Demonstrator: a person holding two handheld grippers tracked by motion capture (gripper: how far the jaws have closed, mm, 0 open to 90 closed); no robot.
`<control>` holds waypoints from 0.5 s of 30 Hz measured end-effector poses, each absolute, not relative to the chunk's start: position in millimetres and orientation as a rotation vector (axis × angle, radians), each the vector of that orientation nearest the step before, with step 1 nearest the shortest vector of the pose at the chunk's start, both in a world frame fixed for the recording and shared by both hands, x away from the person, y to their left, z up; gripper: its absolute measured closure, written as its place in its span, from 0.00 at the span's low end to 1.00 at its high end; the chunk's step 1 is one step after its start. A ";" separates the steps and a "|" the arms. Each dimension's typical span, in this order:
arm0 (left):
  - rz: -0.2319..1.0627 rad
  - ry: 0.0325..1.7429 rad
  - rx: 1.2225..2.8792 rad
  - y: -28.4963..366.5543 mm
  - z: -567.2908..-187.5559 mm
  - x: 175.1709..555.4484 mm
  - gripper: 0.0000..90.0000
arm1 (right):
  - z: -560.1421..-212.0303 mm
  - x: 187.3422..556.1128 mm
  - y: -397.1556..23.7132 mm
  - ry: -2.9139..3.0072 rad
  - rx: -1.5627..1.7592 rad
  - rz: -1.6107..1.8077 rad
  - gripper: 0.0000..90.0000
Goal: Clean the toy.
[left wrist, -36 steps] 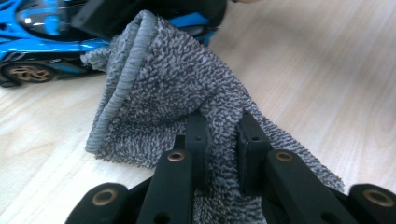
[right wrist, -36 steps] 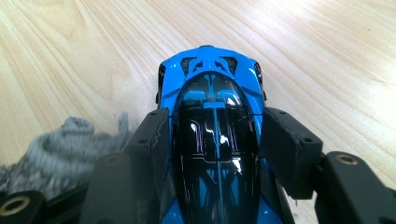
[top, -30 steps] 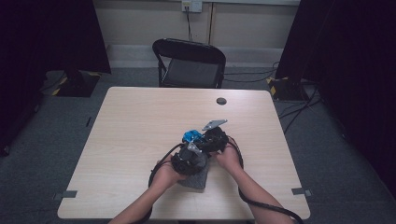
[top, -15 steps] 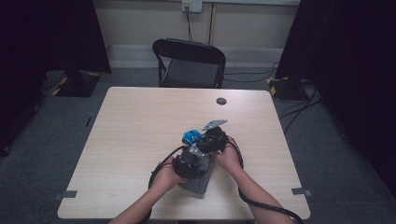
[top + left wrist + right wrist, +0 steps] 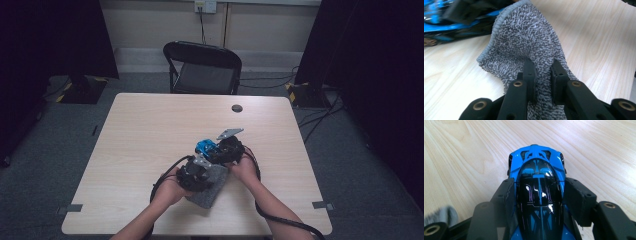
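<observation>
Clamping the blue toy car [image 5: 537,192], right gripper [image 5: 537,195]; left gripper [image 5: 541,75] pinches grey cloth [image 5: 529,37].

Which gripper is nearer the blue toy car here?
Right. The right gripper is clamped on the blue toy car, one jaw on each side. The left gripper is shut on the grey cloth, with the car just beyond the cloth's far edge.

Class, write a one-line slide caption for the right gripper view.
Right gripper clamps a blue toy car over the wooden table.
</observation>
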State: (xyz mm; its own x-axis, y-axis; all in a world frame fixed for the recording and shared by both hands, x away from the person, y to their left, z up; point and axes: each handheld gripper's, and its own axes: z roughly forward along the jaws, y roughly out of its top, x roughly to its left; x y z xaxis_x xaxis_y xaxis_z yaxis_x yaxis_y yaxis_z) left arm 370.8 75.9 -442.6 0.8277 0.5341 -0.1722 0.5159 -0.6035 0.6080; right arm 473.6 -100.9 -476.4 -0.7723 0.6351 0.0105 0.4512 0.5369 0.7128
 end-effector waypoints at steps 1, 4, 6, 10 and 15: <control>0.041 0.774 2.335 80.3 -441.6 371.5 0.86 | -476.4 473.7 -100.8 2.527 0.912 1.064 0.48; 0.069 0.813 2.312 94.6 -439.1 373.0 0.86 | -476.2 473.7 -100.7 2.529 0.912 1.060 0.48; 0.089 0.842 2.292 104.9 -436.9 375.1 0.86 | -476.4 473.7 -100.9 2.527 0.912 1.064 0.48; 0.133 0.891 2.276 121.3 -432.4 382.3 0.86 | -476.3 473.8 -100.5 2.527 0.914 1.062 0.48; 0.188 0.952 2.237 134.4 -429.0 396.1 0.86 | -476.3 473.4 -100.6 2.525 0.913 1.061 0.48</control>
State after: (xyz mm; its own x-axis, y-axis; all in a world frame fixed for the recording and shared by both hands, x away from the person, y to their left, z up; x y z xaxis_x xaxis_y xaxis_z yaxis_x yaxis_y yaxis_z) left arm 396.1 134.4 -429.0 0.7209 0.6811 -0.1278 0.5813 -0.4939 0.6466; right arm 473.4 -100.6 -476.3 -0.7712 0.6366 0.0085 0.4516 0.5376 0.7121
